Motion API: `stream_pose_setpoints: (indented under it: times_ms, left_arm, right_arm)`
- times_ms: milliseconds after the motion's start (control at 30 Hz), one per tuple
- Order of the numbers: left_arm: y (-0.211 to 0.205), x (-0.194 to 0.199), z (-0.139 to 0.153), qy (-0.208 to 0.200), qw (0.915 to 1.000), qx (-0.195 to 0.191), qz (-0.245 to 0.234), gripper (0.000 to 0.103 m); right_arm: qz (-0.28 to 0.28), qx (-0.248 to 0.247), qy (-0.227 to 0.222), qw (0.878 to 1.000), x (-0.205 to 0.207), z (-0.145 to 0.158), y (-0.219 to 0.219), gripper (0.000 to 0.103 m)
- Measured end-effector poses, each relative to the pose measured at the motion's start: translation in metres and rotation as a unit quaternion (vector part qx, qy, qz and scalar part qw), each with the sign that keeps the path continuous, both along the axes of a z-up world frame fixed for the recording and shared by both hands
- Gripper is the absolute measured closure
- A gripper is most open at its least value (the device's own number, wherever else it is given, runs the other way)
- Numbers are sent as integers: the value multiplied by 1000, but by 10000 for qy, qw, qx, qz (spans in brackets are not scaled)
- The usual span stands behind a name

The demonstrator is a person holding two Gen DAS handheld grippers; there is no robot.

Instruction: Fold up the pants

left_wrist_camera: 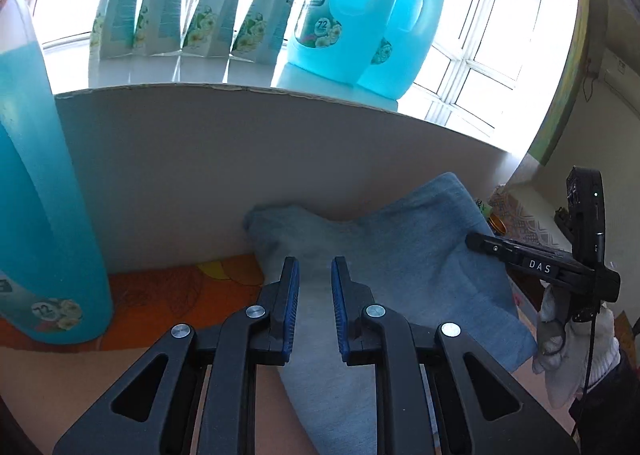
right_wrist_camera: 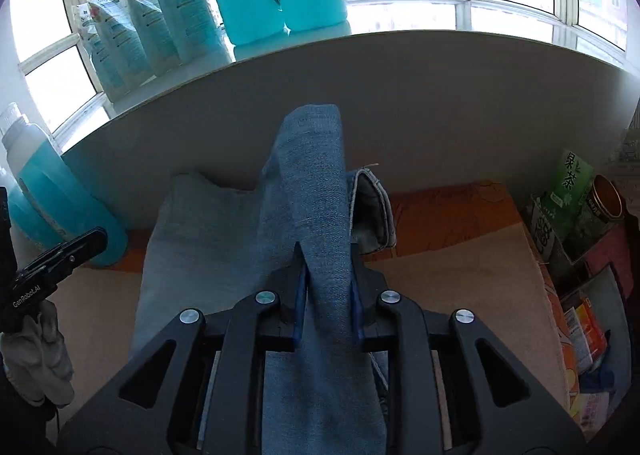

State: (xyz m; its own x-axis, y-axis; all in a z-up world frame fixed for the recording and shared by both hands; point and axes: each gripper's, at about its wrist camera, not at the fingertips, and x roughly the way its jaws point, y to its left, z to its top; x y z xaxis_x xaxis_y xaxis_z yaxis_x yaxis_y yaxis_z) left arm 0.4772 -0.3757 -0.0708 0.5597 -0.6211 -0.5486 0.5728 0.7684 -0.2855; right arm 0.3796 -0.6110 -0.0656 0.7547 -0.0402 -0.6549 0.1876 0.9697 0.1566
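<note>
The pants (left_wrist_camera: 384, 255), blue denim, lie on the table straight ahead of the left gripper (left_wrist_camera: 315, 287) in the left wrist view, their far edge up against the grey wall (left_wrist_camera: 200, 175). The left gripper hangs over the cloth with its blue-padded jaws a narrow gap apart and nothing between them. To its right the right gripper (left_wrist_camera: 480, 243) reaches in at the cloth's right edge, held by a white-gloved hand (left_wrist_camera: 560, 343). To the left stands a blue detergent bottle (left_wrist_camera: 44, 195); above the wall, on the sill, stand refill pouches (left_wrist_camera: 192, 11) and two more blue bottles (left_wrist_camera: 360, 11).

In the right wrist view the right gripper (right_wrist_camera: 329, 287) is clamped on a fold of the pants (right_wrist_camera: 316, 215), which rises between its jaws and drapes ahead; the rest of the cloth spreads left and below. A hem (right_wrist_camera: 374, 211) shows just right of the fold. The left gripper (right_wrist_camera: 60, 251) enters at far left, its jaws not readable here. A green tea carton (right_wrist_camera: 572, 179) stands to the far right.
</note>
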Motion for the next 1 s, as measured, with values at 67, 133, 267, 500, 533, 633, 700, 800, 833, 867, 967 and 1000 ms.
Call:
stream_pose_setpoints:
  times_ms: [67, 133, 267, 500, 533, 633, 700, 800, 833, 867, 967, 1000]
  left_arm:
    - [5, -3, 4, -31, 10000, 15, -9, 88]
    - [5, -4, 7, -91, 9999, 87, -45, 88]
    - [5, -10, 17, -156, 9998, 57, -136, 88]
    - [9, -41, 33, -168, 9993, 92, -321, 88]
    - [11, -46, 35, -166, 9993, 86, -338, 88]
    - [17, -65, 42, -163, 9989, 128, -411, 88]
    - [22, -80, 45, -179, 9986, 152, -465, 88]
    - [30, -101, 50, -188, 9982, 180, -532, 81]
    - [33, -109, 52, -209, 9981, 192, -546, 81]
    - [35, -116, 53, -216, 9979, 198, -574, 81]
    - [43, -138, 57, -249, 9973, 228, -652, 81]
    - [46, -145, 58, -258, 9971, 228, -685, 81]
  right_arm:
    - [-93, 42, -129, 9999, -4, 4, -5, 59]
    - [-75, 63, -184, 9998, -10, 8, -6, 59]
    - [-75, 18, -271, 9996, -26, 21, -3, 59]
    - [-140, 40, -457, 9989, -72, 41, 9, 59]
    - [-146, 25, -462, 9988, -80, 43, 12, 59]
    - [-164, -134, -466, 9987, -103, 47, 27, 59]
    - [-195, -272, -480, 9983, -119, 50, 38, 59]
    - [-198, -317, -503, 9980, -144, 52, 55, 59]
    - [-213, -334, -517, 9979, -152, 53, 61, 59]
    - [-225, -372, -531, 9976, -160, 53, 67, 54]
    - [-224, -460, -603, 9969, -186, 55, 87, 45]
    - [-227, -509, -608, 9966, -193, 56, 95, 45]
